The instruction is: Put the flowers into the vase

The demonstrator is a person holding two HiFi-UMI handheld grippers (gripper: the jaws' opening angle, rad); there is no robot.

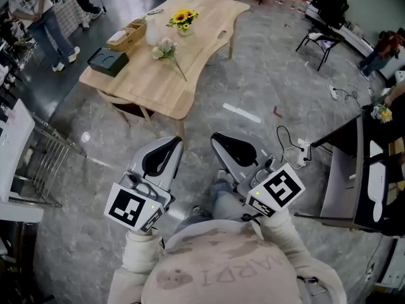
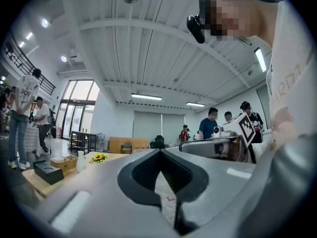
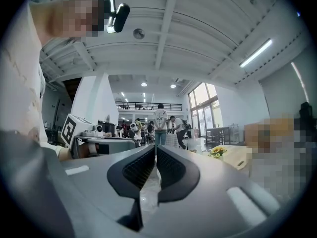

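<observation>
— While the head view is up, where does the flower lie against the two tools?
— Item: loose flower (image 1: pixel 166 49), pale bloom on a thin stem, flat on the bench (image 1: pixel 158 87), well ahead of the left hand-held gripper (image 1: pixel 166 151) and the right hand-held gripper (image 1: pixel 229 147). White vase (image 1: pixel 152 31) just beyond it; sunflower pot (image 1: pixel 182 19) further off. Handling, as judged: light, limp, petals easily bruised. Take it mid-stem, gently.
— Left gripper view?
— Left hand-held gripper: jaws meeting at the tips, nothing between them. Bench with white vase and sunflower pot far ahead, to its left.
— Right gripper view?
— Right hand-held gripper: jaws drawn together, nothing held. Sunflower pot far ahead, to its right. Loose flower not made out here. Neither tool touches anything on the bench.
</observation>
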